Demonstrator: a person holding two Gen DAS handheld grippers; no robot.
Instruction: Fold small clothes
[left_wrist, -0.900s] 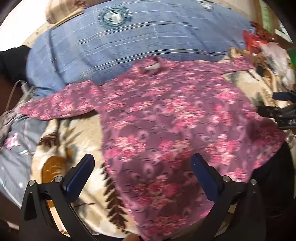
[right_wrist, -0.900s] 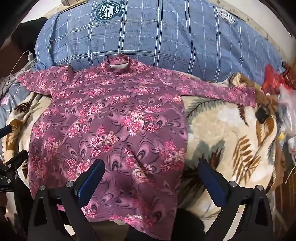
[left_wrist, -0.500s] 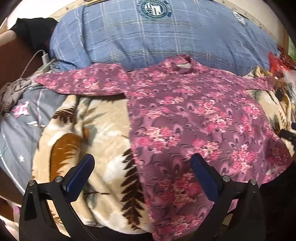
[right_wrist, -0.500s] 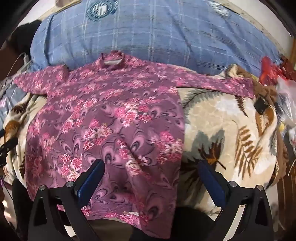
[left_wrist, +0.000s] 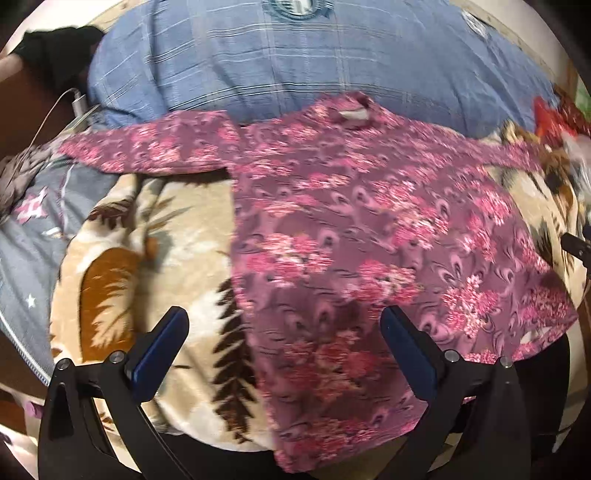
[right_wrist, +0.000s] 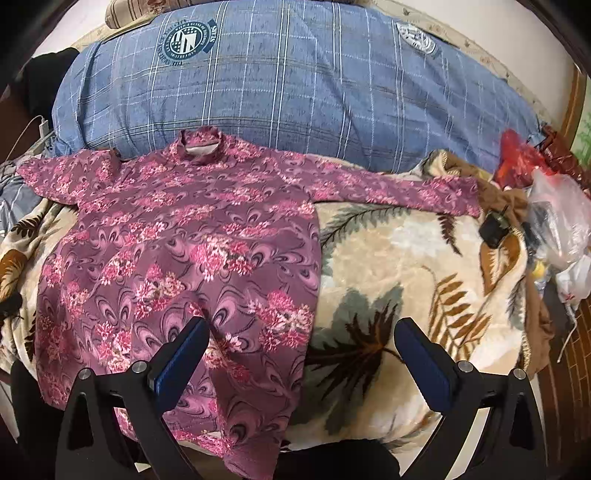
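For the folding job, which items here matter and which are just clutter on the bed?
In the job:
- pink floral top, spread flat, sleeves out
- left gripper, open, empty
- right gripper, open, empty

Lying about:
- leaf-print blanket under the top
- blue checked pillow
- plastic bags
- white charger cable

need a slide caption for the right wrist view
Right gripper hovers with jaws open over a pink floral top spread flat, sleeves out, on a leaf-print blanket.

surface: leaf-print blanket (right_wrist: 399, 258) | on it: floral top (right_wrist: 177, 258) spread flat | behind: blue plaid pillow (right_wrist: 295, 92), probably
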